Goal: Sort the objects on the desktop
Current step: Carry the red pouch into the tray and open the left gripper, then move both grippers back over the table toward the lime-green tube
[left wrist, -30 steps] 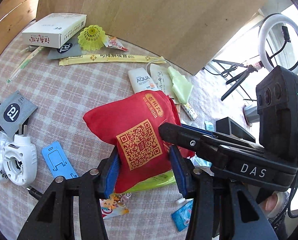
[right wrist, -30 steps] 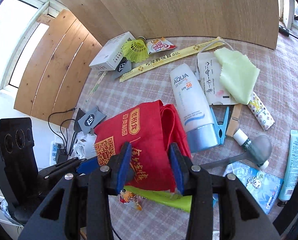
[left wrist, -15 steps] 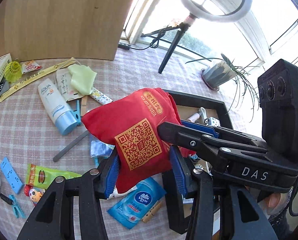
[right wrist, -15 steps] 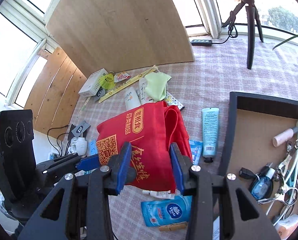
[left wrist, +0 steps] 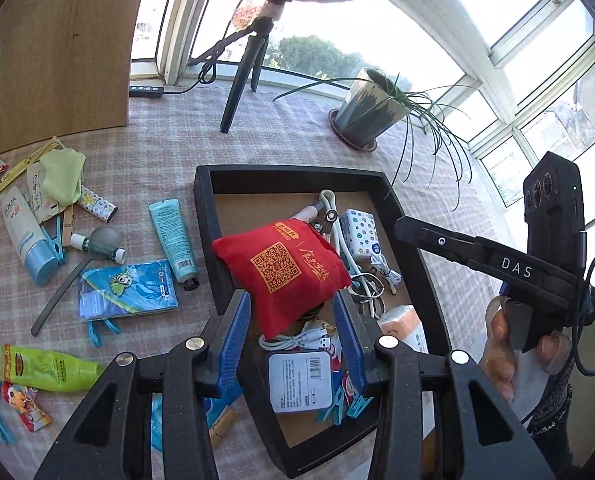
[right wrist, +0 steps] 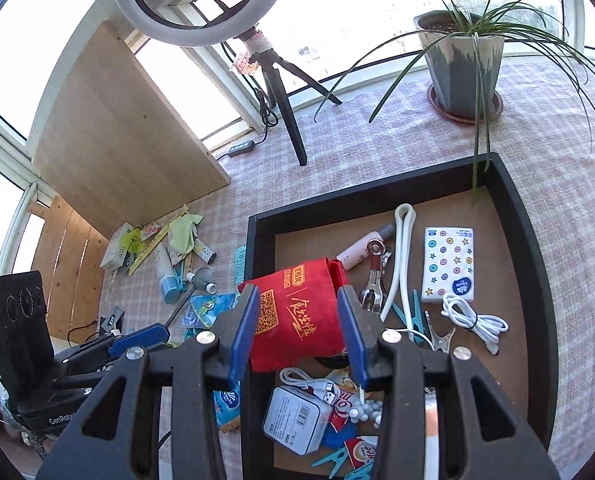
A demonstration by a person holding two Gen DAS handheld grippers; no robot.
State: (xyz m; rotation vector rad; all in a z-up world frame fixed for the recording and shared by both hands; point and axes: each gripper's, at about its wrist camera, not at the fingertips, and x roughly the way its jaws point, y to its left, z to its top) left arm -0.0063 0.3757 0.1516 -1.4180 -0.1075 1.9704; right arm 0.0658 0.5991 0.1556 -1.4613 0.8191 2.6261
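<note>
Closest in, the left gripper [left wrist: 291,334] has its blue fingers [left wrist: 236,330] about half spread and closing; the red bag [left wrist: 283,270] sits just beyond their tips, its lower edge between them, with a gap showing on both sides. The right gripper [right wrist: 297,330] brackets the same red bag [right wrist: 297,320], which fills the space between its fingers [right wrist: 244,326]; whether the pads press the cloth, I cannot tell. The bag lies at the near-left corner of the black tray [left wrist: 411,216], on cables and small items. Beyond the tray's left rim, tubes and packets litter the checked tabletop [left wrist: 169,148]; farther back stands a potted plant [left wrist: 367,114].
</note>
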